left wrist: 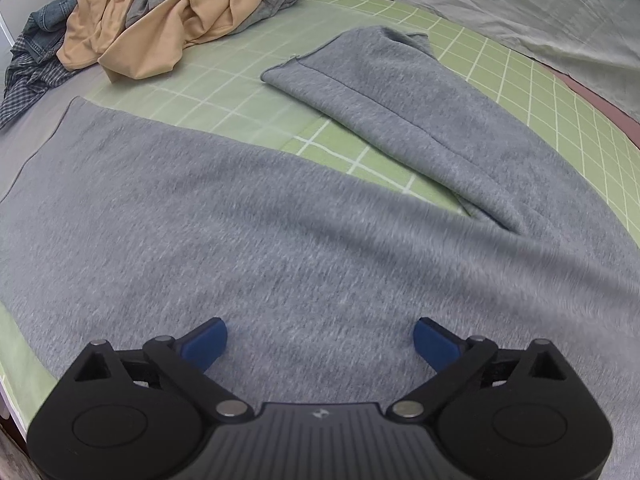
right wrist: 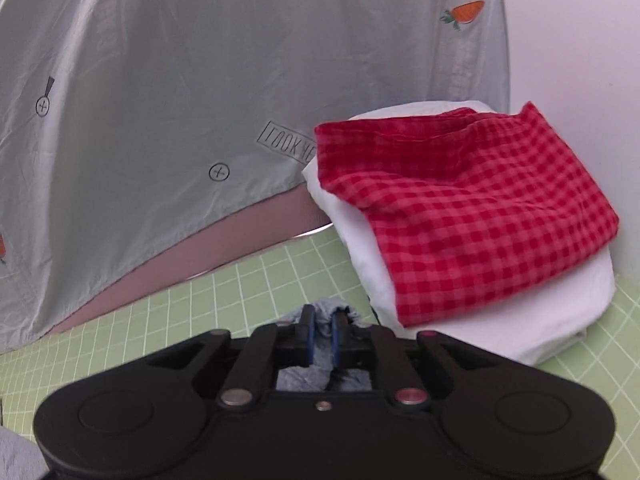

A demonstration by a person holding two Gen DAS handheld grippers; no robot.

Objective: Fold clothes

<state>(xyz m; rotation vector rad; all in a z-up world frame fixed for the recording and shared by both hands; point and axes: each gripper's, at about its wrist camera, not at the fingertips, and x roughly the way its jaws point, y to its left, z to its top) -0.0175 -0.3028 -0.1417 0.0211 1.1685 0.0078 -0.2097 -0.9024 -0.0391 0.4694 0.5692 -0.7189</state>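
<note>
A grey sweatshirt [left wrist: 248, 224] lies spread on the green grid mat [left wrist: 224, 92], one sleeve [left wrist: 384, 92] stretched up and to the right. My left gripper [left wrist: 320, 340] is open and empty just above the sweatshirt's body. My right gripper [right wrist: 323, 332] is shut on a bunched bit of grey fabric [right wrist: 320, 360], held above the green mat [right wrist: 168, 320].
A heap of unfolded clothes, tan [left wrist: 168, 12], denim [left wrist: 44, 24] and plaid [left wrist: 28, 84], sits at the mat's far left. A folded red gingham cloth [right wrist: 472, 216] lies on folded white cloth [right wrist: 560, 320] at the right. A grey carrot-print sheet [right wrist: 180, 80] lies behind the mat.
</note>
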